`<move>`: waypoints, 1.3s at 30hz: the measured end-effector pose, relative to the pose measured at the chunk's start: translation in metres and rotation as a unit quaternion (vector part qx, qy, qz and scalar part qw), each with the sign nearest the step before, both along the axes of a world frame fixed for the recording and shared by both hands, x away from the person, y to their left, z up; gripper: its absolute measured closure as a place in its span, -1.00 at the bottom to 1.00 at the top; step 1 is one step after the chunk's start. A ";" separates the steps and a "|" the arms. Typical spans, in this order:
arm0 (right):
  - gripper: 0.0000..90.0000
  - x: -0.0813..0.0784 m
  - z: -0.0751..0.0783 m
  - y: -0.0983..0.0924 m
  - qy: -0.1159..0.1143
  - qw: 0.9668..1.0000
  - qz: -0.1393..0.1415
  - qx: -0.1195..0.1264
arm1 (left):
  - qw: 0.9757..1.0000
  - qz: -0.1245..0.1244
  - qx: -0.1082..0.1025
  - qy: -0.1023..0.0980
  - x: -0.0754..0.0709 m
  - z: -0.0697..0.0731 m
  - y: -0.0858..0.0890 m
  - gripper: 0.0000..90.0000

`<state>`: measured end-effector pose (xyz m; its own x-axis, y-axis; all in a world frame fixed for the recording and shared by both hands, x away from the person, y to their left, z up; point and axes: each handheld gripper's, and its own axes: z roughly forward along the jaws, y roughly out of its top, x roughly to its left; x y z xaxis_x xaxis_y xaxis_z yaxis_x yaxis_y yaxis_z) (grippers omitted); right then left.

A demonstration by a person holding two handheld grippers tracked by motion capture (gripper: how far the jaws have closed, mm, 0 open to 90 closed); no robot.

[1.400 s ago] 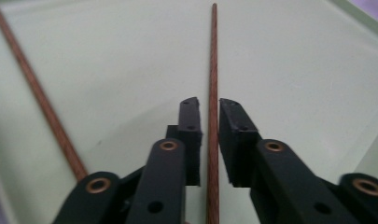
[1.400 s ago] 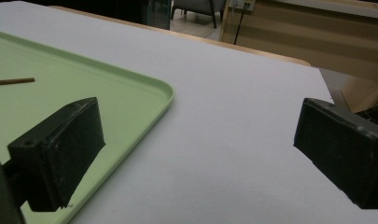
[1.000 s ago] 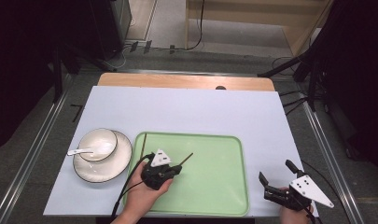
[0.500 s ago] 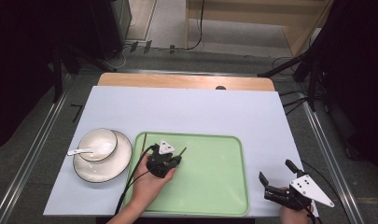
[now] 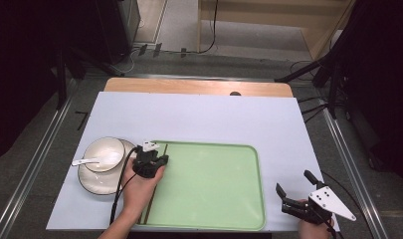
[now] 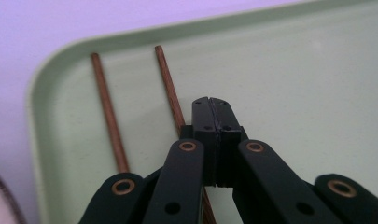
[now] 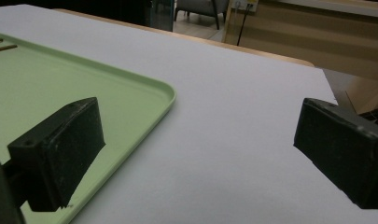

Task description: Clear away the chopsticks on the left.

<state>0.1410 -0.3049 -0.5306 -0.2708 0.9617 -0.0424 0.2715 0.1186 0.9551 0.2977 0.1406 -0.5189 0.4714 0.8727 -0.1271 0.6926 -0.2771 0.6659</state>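
High view: left tool sits at the tray's left edge, lower centre-left of frame, above two chopsticks lying along that edge. Bowl with spoon on a plate rests just left of the tray. Right tool hovers over the tabletop, lower right.

Left gripper view: jaws fully closed, pads pressed together; whether they pinch the near chopstick I cannot tell.

Right gripper view: jaws wide apart, empty.

Judgement: chopsticks already on tray; bowl set not yet moved.

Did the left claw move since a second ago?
Yes. The left claw slid leftward across the green tray to its left edge, toward the bowl.
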 end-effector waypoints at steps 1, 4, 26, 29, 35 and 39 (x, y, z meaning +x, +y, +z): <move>-0.96 0.000 0.000 0.000 0.000 1.000 0.000 -0.001 | 1.000 0.002 0.002 0.000 0.000 0.000 0.001 1.00; -0.96 0.000 0.000 0.000 0.001 1.000 0.000 0.001 | 1.000 0.004 0.007 0.002 0.000 0.001 0.002 1.00; -0.96 -0.001 0.000 0.000 0.001 1.000 0.001 0.000 | 0.999 -0.025 0.011 -0.022 -0.044 0.005 0.036 1.00; -0.96 -0.001 0.000 0.000 0.001 1.000 0.001 0.001 | 0.999 -0.029 0.013 -0.024 -0.054 0.005 0.037 1.00; -0.96 -0.001 0.000 0.000 0.000 1.000 0.001 0.000 | 0.999 -0.030 0.007 -0.021 -0.073 0.005 0.046 1.00; -0.96 -0.001 0.000 0.001 0.001 1.000 0.001 0.000 | 0.999 -0.034 -0.002 -0.009 -0.087 0.002 0.052 1.00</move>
